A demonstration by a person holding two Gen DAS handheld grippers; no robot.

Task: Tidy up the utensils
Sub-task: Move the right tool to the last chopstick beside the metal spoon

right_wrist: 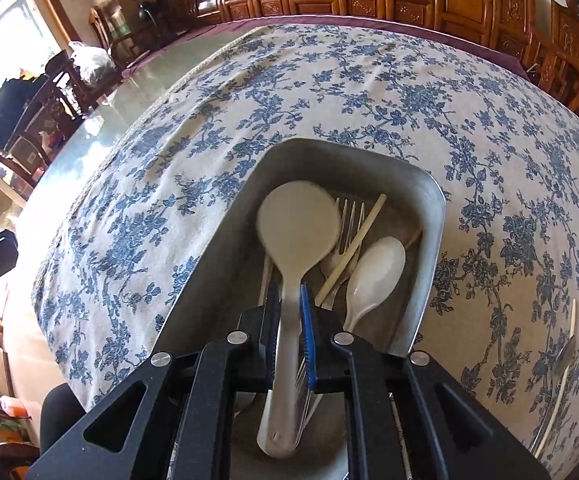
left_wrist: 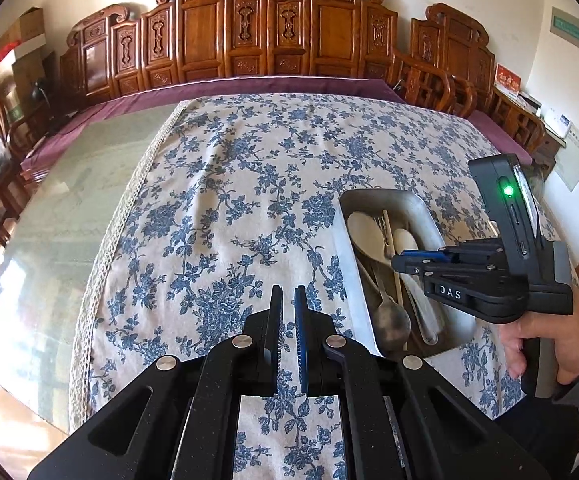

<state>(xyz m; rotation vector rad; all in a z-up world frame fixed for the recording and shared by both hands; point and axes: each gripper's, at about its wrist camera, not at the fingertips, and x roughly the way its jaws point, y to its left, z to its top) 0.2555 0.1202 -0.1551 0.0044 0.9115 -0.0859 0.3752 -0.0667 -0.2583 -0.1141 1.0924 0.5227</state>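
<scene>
A metal tray [left_wrist: 425, 208] [right_wrist: 433, 248] sits on the floral cloth and holds a white rice paddle [right_wrist: 297, 220], a smaller white spoon [right_wrist: 373, 268], forks [right_wrist: 349, 216], a chopstick [right_wrist: 353, 248] and a metal spoon [left_wrist: 389, 320]. My right gripper [right_wrist: 290, 300] hovers over the tray with its fingers on either side of the paddle's handle; the paddle looks blurred and I cannot tell whether it is gripped. The right gripper [left_wrist: 409, 258] also shows in the left wrist view above the tray. My left gripper [left_wrist: 288, 296] is nearly closed and empty, left of the tray.
A chopstick and a metal utensil [right_wrist: 565, 356] lie on the cloth right of the tray. The floral cloth [left_wrist: 249, 184] covers part of a glass-topped table [left_wrist: 69, 200]. Carved wooden chairs [left_wrist: 273, 32] line the far side.
</scene>
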